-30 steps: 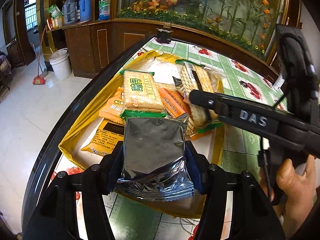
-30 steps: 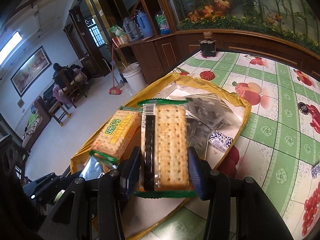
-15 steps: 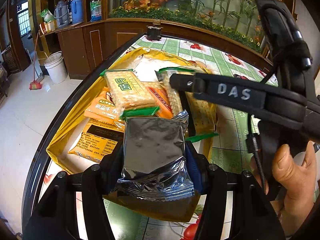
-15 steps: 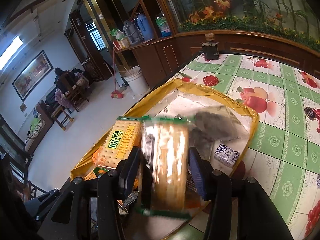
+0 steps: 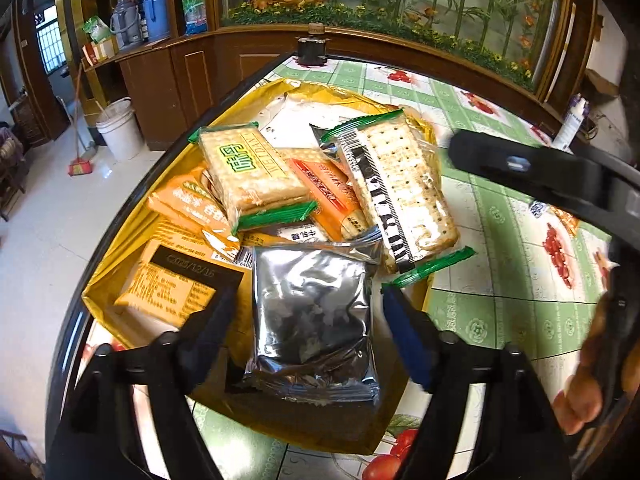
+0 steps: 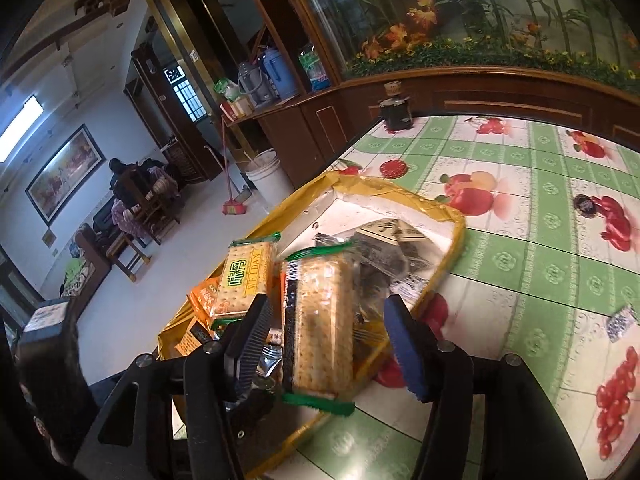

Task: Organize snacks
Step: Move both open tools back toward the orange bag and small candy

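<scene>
A yellow tray (image 5: 427, 136) on the table holds several snack packs. In the left wrist view my left gripper (image 5: 304, 320) is open, its jaws apart on either side of a silver foil pack (image 5: 312, 308) that lies at the tray's near end. A clear cracker pack (image 5: 400, 192) with green ends lies beside a green-labelled cracker pack (image 5: 248, 176) and orange packs (image 5: 324, 196). In the right wrist view my right gripper (image 6: 328, 344) is open, with the clear cracker pack (image 6: 320, 320) lying between its spread jaws on the tray (image 6: 456, 220).
The table has a green fruit-patterned cloth (image 6: 540, 208); its dark edge runs along the tray's left side. A dark jar (image 5: 312, 48) stands at the far table end. A white bucket (image 5: 120, 128) and a broom stand on the floor left. Small wrapped sweets (image 6: 620, 320) lie right.
Both grippers have opened. The silver pack and the clear cracker pack have been let go and now lie in the tray. The right gripper has drawn back to the right.
</scene>
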The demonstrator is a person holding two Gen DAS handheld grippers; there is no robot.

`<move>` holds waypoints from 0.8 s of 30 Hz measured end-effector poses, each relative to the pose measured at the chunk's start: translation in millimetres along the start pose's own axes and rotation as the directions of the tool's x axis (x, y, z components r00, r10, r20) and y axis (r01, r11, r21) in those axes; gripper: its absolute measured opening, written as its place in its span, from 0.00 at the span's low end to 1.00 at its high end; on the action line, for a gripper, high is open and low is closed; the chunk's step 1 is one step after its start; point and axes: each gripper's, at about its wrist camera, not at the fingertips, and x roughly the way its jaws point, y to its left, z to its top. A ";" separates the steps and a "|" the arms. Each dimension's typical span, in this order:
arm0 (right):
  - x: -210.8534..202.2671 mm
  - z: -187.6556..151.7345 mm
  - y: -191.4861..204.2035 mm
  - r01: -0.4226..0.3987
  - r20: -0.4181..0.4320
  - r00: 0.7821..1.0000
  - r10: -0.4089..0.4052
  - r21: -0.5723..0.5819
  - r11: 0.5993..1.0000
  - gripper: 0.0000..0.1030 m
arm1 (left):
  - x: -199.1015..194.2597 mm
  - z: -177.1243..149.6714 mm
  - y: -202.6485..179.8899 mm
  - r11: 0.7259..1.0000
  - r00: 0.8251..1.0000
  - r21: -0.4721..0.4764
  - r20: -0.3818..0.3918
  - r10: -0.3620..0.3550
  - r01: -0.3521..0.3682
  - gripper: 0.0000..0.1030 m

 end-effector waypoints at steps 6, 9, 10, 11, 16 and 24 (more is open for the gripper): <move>-37.6 -13.2 -37.0 0.059 0.033 0.998 -0.060 0.052 0.997 0.63 | -9.8 -1.5 -1.7 1.000 1.000 -0.023 0.015 0.007 -0.006 0.77; -56.7 -25.9 -63.5 0.099 0.037 0.994 -0.103 0.093 0.991 0.64 | -19.4 -0.8 -7.3 1.000 0.999 -0.020 0.044 -0.004 0.004 0.77; -62.4 -30.5 -71.9 0.112 0.036 0.992 -0.117 0.105 0.988 0.64 | -22.8 -0.2 -10.3 1.000 0.999 -0.017 0.053 -0.014 0.014 0.77; -68.9 -36.1 -81.5 0.131 0.035 0.990 -0.136 0.119 0.984 0.64 | -26.2 0.8 -13.7 1.000 0.998 -0.014 0.061 -0.022 0.023 0.77; -99.5 -60.3 -128.6 0.212 0.030 0.975 -0.222 0.196 0.957 0.64 | -38.6 5.6 -41.7 0.993 0.990 0.028 0.082 -0.116 0.114 0.77; -136.3 -80.8 -190.3 0.322 0.027 0.938 -0.345 0.300 0.898 0.66 | -27.5 2.8 -111.5 0.971 0.983 0.169 0.034 -0.180 0.172 0.77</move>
